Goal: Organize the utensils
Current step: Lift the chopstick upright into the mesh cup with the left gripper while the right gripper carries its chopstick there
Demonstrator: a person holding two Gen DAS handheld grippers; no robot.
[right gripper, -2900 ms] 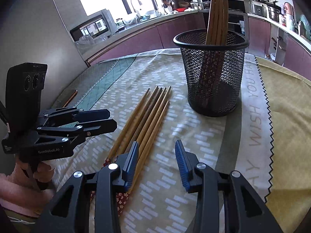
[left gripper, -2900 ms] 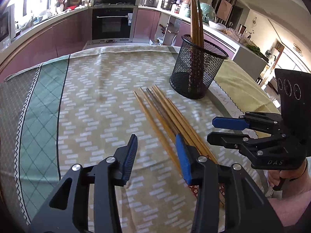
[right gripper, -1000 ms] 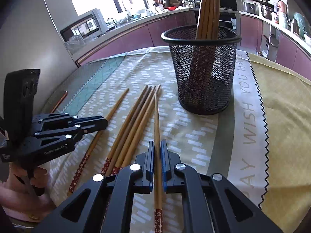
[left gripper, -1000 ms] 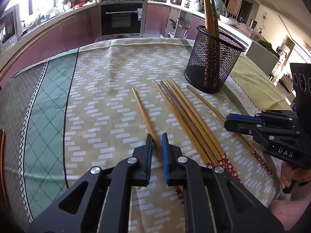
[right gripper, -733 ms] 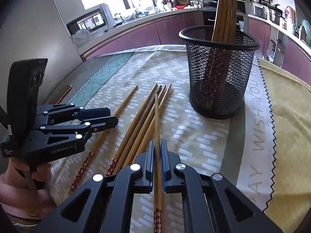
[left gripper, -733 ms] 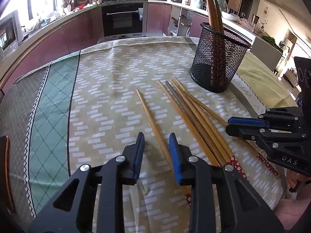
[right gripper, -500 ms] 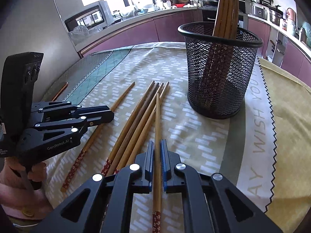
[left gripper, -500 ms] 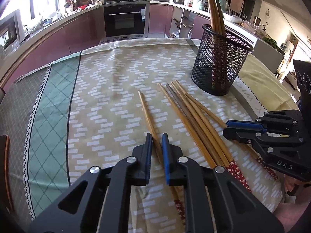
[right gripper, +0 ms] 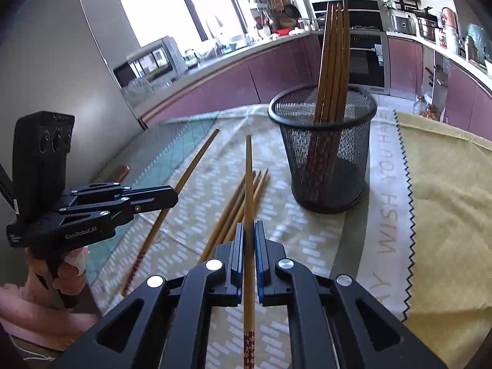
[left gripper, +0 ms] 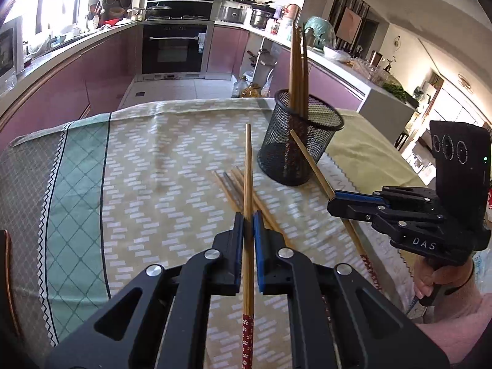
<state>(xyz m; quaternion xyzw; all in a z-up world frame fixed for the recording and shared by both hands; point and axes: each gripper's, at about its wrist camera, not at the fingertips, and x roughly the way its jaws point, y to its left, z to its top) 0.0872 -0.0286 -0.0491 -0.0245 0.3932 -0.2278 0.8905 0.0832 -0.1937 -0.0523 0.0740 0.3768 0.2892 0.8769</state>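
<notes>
1. Table with patterned tablecloth (left gripper: 147, 184) spreads beneath and ahead of both tongs; cream-and-tan zigzag centre, green diamond band off to the left gripper's left side.
2. Black mesh holder (right gripper: 326, 160) stands upright on the cloth, ahead and to the right of both tongs. Several wooden chopsticks in the holder (right gripper: 333, 61) stand bundled, patterned ends down.
3. Left gripper (left gripper: 248, 224): jaws together, clamped on one chopstick (left gripper: 247, 184). Stick runs straight forward between the pads, tip raised clear of the cloth, red flowered end trailing back below the jaws.
4. Right gripper (right gripper: 249, 233): jaws together, clamped on a second chopstick (right gripper: 248, 190) the same way, tip pointing forward just left of the holder, red flowered end behind the pads.
5. Loose chopsticks (right gripper: 243, 203) lie flat on the cloth in a tight group, below and between the two tongs' tips, near the holder's base.
6. A hand (left gripper: 430, 279) grips the right gripper's handle; a hand (right gripper: 66, 272) grips the left gripper's handle.
</notes>
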